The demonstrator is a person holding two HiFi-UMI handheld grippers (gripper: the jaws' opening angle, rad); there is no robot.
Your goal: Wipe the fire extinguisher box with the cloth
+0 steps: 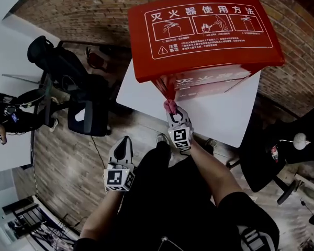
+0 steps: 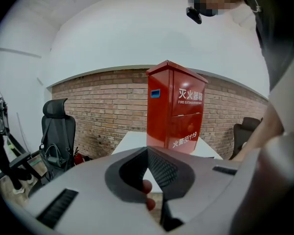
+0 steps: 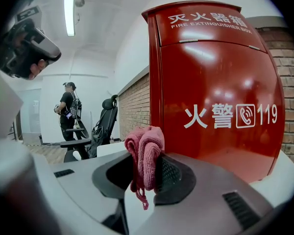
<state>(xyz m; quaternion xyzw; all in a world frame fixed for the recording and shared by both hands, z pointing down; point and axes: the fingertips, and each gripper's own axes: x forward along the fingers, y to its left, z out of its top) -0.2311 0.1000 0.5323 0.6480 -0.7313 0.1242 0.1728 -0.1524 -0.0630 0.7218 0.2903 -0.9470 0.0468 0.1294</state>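
Red fire extinguisher box [image 1: 204,35] stood upright on the white table [image 1: 220,116], with the brick wall [image 1: 83,14] behind it. Your right gripper [image 1: 174,111] was clenched on the pink cloth [image 1: 170,106], which sat bunched between its jaws just beside the box's lower front corner; contact could not be confirmed. Your left gripper [image 1: 123,141] hung lower, apart from the box, jaws pressed together on nothing.

Glossy, smooth, red metal-looking box [image 3: 215,82]. Pink knitted cloth [image 3: 145,153], fuzzy. Rough brick wall [image 2: 103,106] behind box. Matt white table [image 1: 222,114] under box.
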